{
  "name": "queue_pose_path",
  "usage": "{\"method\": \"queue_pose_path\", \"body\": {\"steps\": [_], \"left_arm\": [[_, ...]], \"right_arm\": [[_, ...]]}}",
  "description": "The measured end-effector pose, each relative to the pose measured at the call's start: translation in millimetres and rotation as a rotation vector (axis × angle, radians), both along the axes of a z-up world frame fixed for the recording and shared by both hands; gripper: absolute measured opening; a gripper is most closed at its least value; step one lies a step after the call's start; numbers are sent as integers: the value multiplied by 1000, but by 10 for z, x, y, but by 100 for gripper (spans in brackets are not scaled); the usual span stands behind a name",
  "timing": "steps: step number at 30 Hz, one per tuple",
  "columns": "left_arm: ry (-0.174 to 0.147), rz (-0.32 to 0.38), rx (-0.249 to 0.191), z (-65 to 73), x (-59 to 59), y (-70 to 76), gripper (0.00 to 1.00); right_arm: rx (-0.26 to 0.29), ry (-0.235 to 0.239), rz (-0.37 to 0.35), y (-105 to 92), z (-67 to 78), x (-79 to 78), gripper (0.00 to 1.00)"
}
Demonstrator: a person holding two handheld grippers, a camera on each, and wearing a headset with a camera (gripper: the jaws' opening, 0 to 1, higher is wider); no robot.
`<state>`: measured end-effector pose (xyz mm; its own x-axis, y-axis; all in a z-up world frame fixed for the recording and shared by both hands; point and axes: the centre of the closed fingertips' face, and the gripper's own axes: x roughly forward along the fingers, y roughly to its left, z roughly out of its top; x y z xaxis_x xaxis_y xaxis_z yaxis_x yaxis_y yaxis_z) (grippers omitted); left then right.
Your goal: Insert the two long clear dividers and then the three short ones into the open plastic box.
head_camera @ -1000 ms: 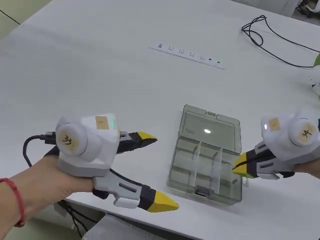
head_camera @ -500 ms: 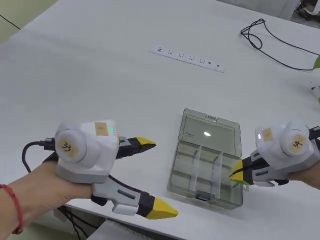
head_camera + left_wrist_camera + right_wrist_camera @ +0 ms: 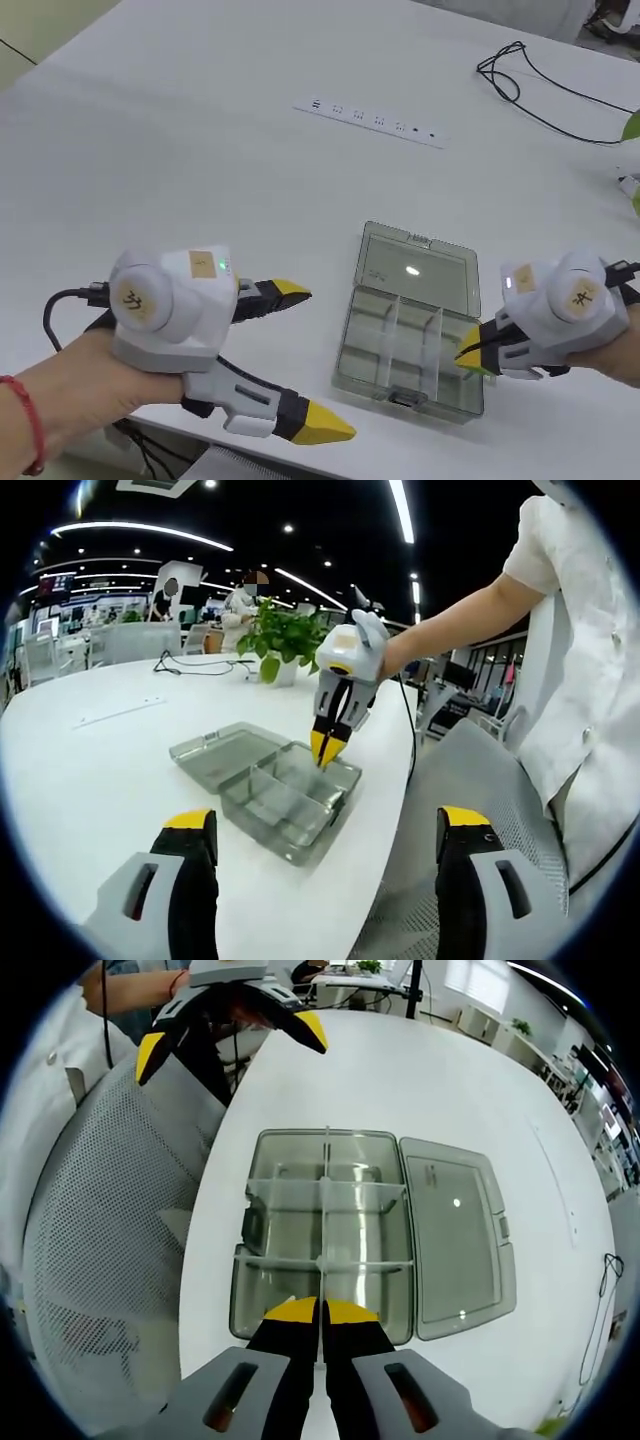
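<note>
On the right gripper the fingers are pressed shut over the end compartment of the plastic box; I cannot tell whether a clear piece is pinched between them. Two dividers already cross the box, which lies open near the edge of the counter. The left gripper hangs wide open and empty, well apart from the box. A tilted push could miss the slot and shove the unbraced box.
</note>
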<state>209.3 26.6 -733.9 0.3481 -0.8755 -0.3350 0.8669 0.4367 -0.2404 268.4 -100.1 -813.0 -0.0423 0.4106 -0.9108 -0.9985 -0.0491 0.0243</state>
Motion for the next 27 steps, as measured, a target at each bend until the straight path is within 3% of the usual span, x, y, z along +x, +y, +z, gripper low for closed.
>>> {"method": "queue_pose_path", "body": {"steps": [14, 21, 27], "left_arm": [[-7, -4, 4, 16, 13, -6, 92], [-12, -1, 12, 34, 33, 15, 93], [-12, 0, 16, 39, 29, 20, 94]], "right_arm": [[-6, -10, 14, 0, -24, -5, 2], [11, 4, -45, -13, -15, -2, 5], [50, 0, -75, -10, 98, 8, 9]]}}
